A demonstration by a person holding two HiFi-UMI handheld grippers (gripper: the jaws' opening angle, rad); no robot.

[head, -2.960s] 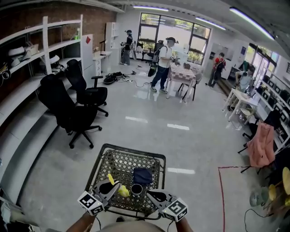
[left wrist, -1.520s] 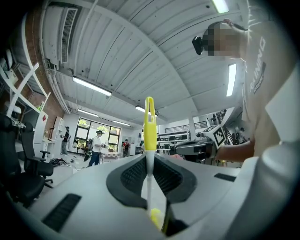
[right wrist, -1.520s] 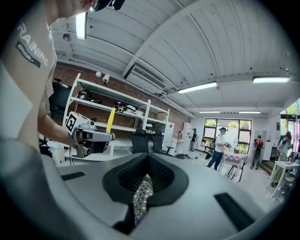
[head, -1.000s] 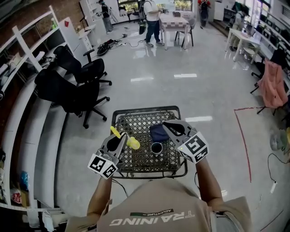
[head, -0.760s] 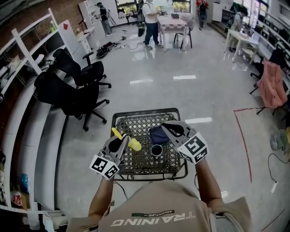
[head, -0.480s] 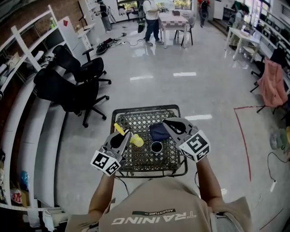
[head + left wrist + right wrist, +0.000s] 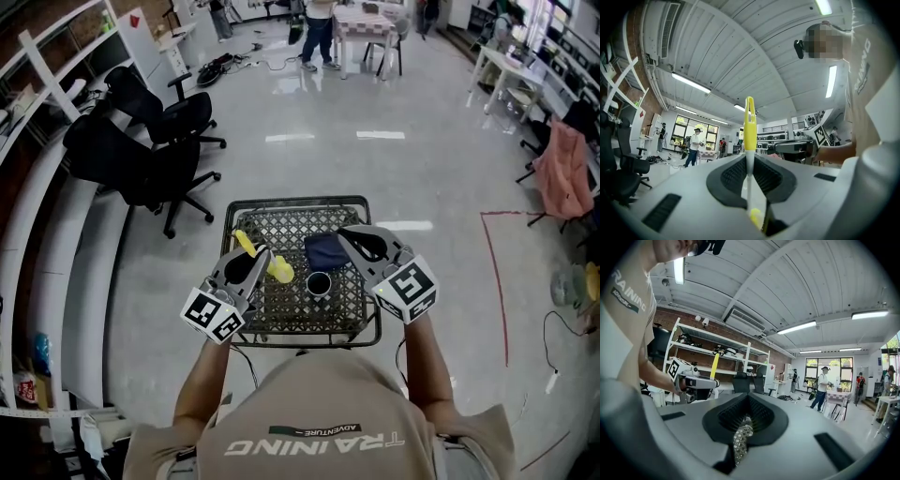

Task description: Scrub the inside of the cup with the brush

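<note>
A dark cup point(image 7: 319, 283) stands upright near the middle of the black mesh table point(image 7: 281, 323). My left gripper point(image 7: 257, 259) hovers left of the cup, shut on a yellow brush point(image 7: 278, 271). The brush's head points toward the cup and stays outside it. In the left gripper view its yellow handle point(image 7: 749, 123) sticks up between the closed jaws of the left gripper point(image 7: 750, 161). My right gripper point(image 7: 347, 234) hangs above the table's right side, shut and empty. In the right gripper view the jaws of the right gripper point(image 7: 746, 401) are closed, with the left gripper point(image 7: 696, 382) across from them.
A dark blue cloth point(image 7: 325, 251) lies on the table just behind the cup. Black office chairs point(image 7: 141, 155) stand on the floor to the far left. White shelving point(image 7: 47, 103) runs along the left wall. A person point(image 7: 319, 28) stands far across the room.
The head view has tipped from looking across the room to looking steeply down. Both grippers have risen from the table's near edge to above it. The left gripper still holds the brush.
</note>
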